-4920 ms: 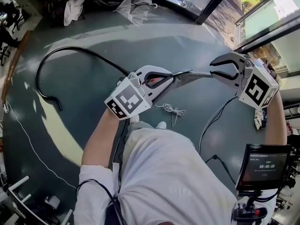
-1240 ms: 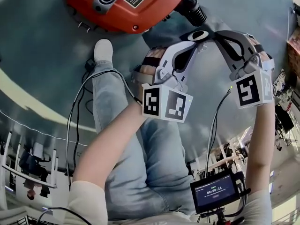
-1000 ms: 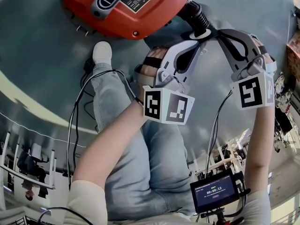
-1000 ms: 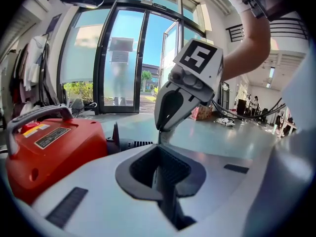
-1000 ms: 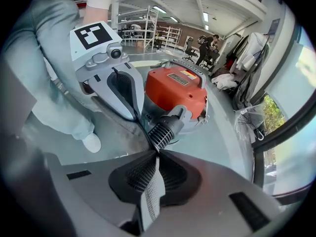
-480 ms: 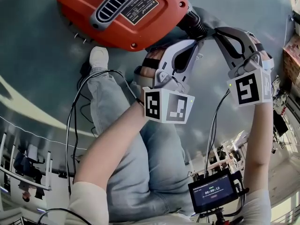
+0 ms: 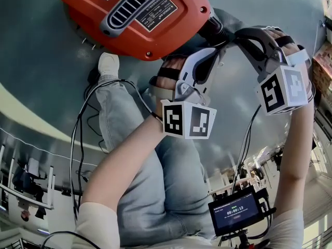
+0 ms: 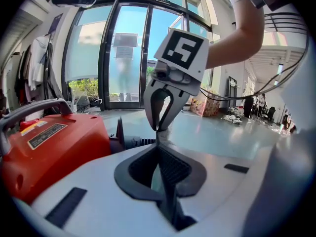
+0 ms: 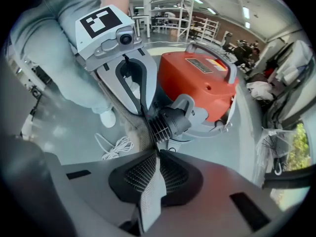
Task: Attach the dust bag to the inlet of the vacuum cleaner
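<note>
Grey floor bears the vacuum. Left claw and right claw each clamp the bag by its edge, with the inlet just beyond their tips. The cloth seems limp, best held beside its mouth.

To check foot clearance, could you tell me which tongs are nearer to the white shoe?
Left. The left tongs sit right of the white shoe, under the orange vacuum; the right tongs lie farther right, past the left ones.
</note>
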Motion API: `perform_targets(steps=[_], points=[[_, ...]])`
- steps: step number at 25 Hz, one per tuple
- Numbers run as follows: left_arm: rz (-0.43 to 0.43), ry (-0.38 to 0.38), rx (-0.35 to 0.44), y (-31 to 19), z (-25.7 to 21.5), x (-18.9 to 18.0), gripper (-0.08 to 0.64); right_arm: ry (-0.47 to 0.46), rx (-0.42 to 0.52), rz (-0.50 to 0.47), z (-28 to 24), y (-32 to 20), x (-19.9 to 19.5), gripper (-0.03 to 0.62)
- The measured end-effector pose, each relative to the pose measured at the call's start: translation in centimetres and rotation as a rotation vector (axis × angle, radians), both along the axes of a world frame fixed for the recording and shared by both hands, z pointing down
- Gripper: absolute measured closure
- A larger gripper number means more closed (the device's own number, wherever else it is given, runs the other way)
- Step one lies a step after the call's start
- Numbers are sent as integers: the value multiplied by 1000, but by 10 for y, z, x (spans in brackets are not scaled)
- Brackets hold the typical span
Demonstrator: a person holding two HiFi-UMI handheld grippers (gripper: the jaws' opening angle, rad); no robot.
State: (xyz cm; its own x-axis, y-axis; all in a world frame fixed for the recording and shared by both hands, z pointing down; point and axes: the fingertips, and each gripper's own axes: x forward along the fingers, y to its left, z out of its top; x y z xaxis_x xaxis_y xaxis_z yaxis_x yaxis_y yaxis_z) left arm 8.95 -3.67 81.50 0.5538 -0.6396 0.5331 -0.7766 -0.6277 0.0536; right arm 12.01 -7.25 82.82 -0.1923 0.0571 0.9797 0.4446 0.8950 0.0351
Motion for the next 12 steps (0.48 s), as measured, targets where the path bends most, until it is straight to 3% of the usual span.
perform_targets(steps=[3, 6, 12], points=[[-9, -13, 6, 1, -1, 0, 548, 95, -64, -155, 3, 1, 0, 575], [-11, -26, 15, 1, 0, -2, 549, 170, -64, -309, 4, 3, -1, 575], [2, -2, -2, 1, 1, 0, 549, 226, -61, -430, 10, 6, 1, 575]])
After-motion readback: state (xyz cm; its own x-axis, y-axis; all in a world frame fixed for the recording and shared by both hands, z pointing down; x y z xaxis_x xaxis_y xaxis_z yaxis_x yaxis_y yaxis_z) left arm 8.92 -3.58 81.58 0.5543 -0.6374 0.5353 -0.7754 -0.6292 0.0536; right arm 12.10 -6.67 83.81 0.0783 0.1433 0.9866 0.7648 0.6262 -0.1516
